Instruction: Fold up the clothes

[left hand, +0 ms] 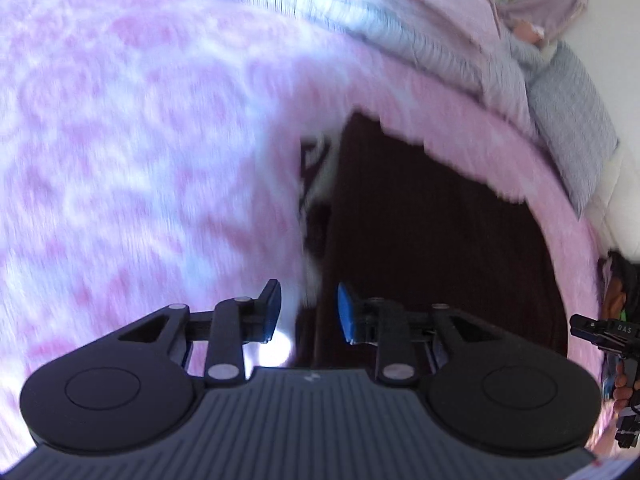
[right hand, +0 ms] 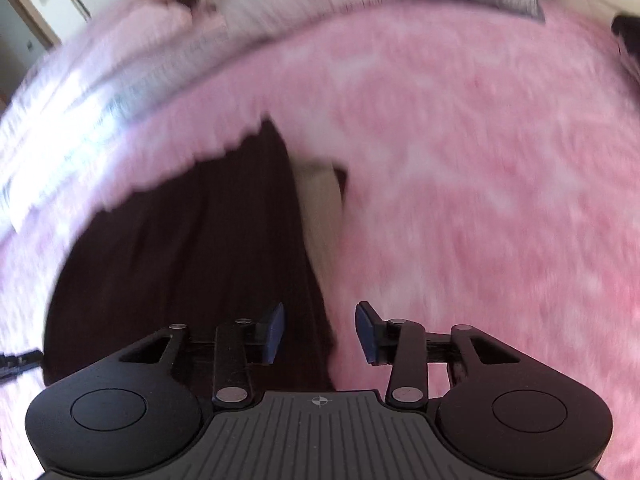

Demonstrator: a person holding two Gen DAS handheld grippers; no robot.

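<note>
Mostly flat, dark brown garment [right hand: 192, 240]

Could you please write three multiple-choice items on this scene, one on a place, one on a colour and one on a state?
1. Where does the dark garment lie?
A. On a wooden floor
B. On the fluffy blanket
C. Over a chair back

2. What colour is the blanket?
A. Pink
B. Green
C. Yellow

3. How do the jaws of the right gripper stand?
A. Shut on the garment
B. Shut on nothing
C. Apart, pressing on nothing

Answers:
1. B: pink pile surrounds the dark cloth on its visible sides in both wrist views.
2. A: the long pile shows pink and whitish throughout.
3. C: a clear gap shows between the blue pads, which touch no cloth; the garment's edge only shows beneath the gap. The left gripper stands likewise.
</note>
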